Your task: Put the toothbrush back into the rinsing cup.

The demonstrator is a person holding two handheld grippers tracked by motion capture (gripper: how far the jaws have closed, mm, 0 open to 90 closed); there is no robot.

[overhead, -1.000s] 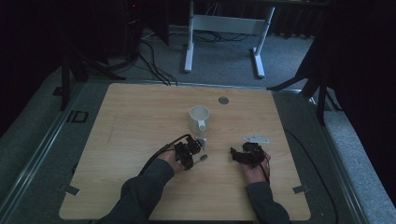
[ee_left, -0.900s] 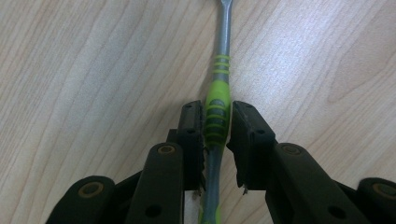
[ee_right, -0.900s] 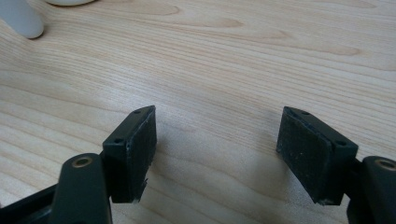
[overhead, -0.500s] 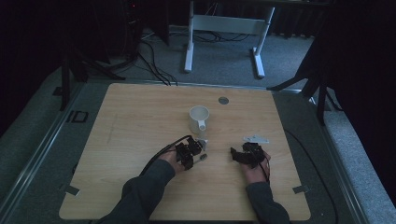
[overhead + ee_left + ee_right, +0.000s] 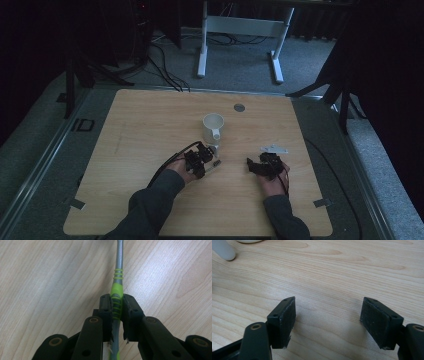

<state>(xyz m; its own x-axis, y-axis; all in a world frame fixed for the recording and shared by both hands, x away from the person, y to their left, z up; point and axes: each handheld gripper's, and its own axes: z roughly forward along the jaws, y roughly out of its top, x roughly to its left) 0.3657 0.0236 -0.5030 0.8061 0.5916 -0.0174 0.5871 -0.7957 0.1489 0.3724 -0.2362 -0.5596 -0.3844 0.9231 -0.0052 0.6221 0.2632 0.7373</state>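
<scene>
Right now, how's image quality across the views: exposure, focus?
High view: dim, underexposed, room beyond the table nearly black. Left gripper view: bright, the toothbrush handle sharp, its far end cut off at the frame edge. Right gripper view: evenly lit, soft shadows under the pads.

Dim lab or studio: bare wooden table [image 5: 150,125], floor cables [image 5: 160,60], metal stand legs [image 5: 240,30].

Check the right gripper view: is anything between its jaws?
No: the right gripper stands open with only bare wooden table between its two pads.
</scene>
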